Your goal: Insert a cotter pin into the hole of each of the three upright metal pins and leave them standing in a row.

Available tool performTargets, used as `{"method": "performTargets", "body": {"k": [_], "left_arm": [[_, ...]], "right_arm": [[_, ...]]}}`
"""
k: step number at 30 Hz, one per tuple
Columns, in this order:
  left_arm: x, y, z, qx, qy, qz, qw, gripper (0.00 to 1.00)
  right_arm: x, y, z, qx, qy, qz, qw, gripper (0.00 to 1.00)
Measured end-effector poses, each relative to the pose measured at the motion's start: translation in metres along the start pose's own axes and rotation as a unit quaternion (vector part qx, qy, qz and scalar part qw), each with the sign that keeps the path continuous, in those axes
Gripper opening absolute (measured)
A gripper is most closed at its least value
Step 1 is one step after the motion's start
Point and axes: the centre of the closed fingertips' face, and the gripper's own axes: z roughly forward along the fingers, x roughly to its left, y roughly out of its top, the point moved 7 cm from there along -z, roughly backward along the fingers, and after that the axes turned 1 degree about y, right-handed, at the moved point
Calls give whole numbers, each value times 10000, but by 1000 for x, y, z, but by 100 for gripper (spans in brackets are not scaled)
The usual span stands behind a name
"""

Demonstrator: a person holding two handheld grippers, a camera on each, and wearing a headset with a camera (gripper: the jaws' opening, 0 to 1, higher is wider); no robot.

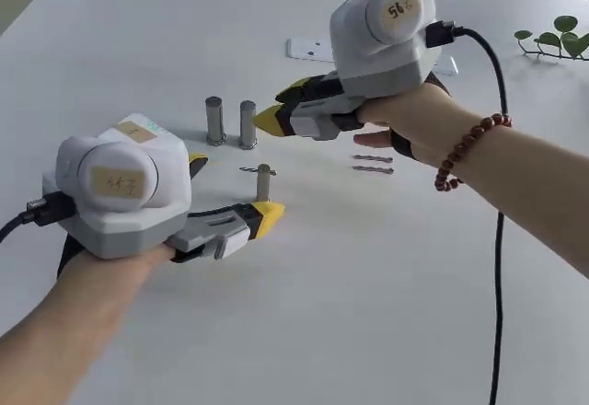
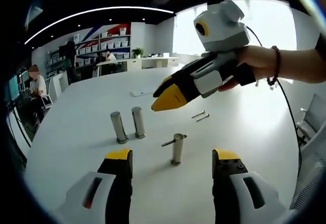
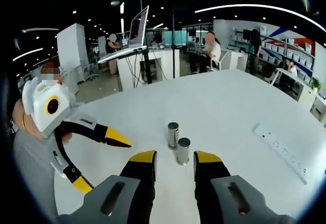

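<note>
Left claw [image 2: 173,155] wide open, empty, facing done pin [image 1: 263,182]. Right claw [image 3: 175,157] part open, empty. Bare pins [image 1: 231,121] at its 11 o'clock. Cotters [image 1: 373,164] lie at its 3 o'clock on surface [image 1: 368,285]. Suggest: nip one by the loop, hold level, steady a bare pin.

- I'm looking down on a wide white table [image 1: 368,313] with a matte top; a white power strip [image 3: 282,145] lies flat near one edge.
- Green leaves of a plant [image 1: 552,37] reach in at the table's far right in the head view.
- Beyond it I see an open office: shelves [image 2: 109,35] stacked with pale bins, and a red and blue stripe on the wall.
- The ceiling is dark, with a curved light strip [image 2: 117,11] and small spotlights; a bright window [image 2: 183,35] glares.
- People [image 3: 210,48] sit at white desks [image 3: 153,61] farther back.
</note>
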Motion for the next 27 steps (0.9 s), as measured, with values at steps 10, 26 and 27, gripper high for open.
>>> {"method": "performTargets", "body": {"k": [10,26,27], "left_arm": [[-3,2,-7,-21,-105,-9,9999,70],[-8,2,-19,44,-138,-18,9999,68],[-8,2,-19,44,-125,-4,9999,68]], "right_arm": [[-8,-8,23,-169,102,327,9993,25],[-6,-8,43,-147,110,106,9998,17],[-7,-8,45,-147,134,110,9997,16]]}}
